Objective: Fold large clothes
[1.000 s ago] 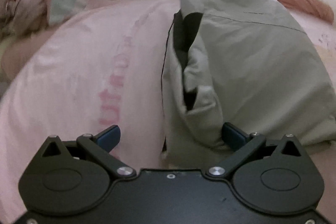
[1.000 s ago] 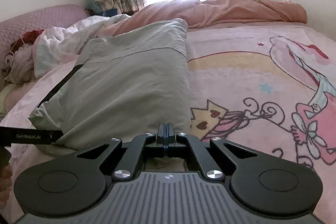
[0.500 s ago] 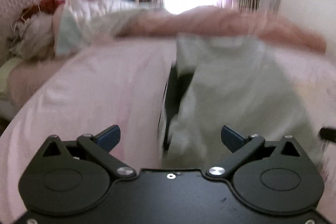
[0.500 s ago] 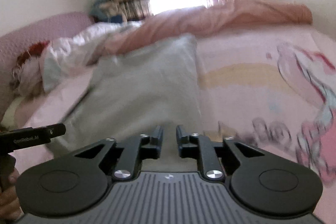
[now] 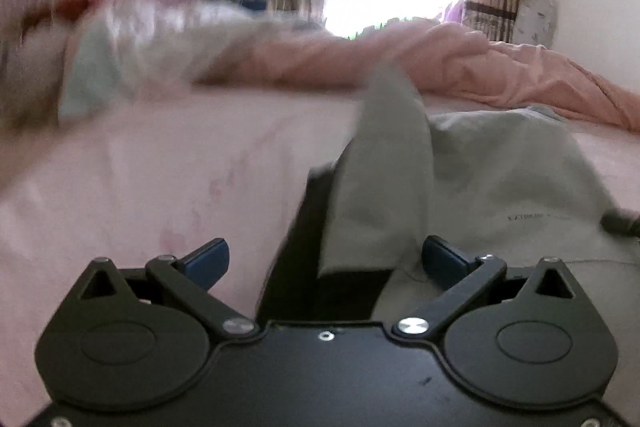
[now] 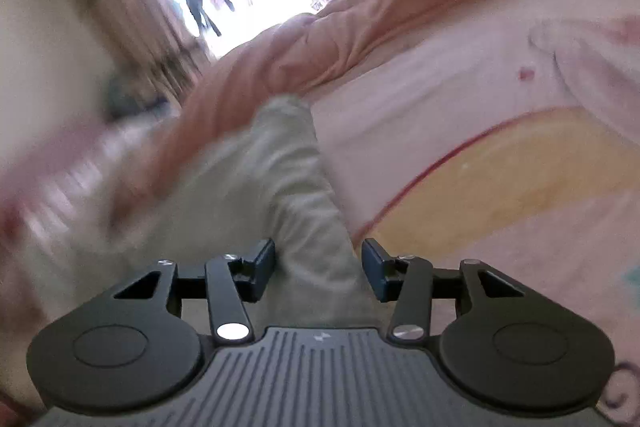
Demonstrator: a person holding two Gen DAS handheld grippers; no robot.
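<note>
One grey-green garment (image 5: 492, 187) lies on the pink bed (image 5: 168, 163). A fold of it stands between my left gripper's (image 5: 324, 259) wide-open fingers, untouched as far as the blur shows. My right gripper (image 6: 318, 267) is opening; cloth runs between its pads, unpressed.

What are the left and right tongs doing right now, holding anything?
Left tongs: open, holding nothing; the grey-green garment lies ahead between the fingers.
Right tongs: opening, pads clear of the garment.

Small dark print, roughly "EXTREME", too blurred to confirm, on the grey-green garment (image 5: 520, 187).
</note>
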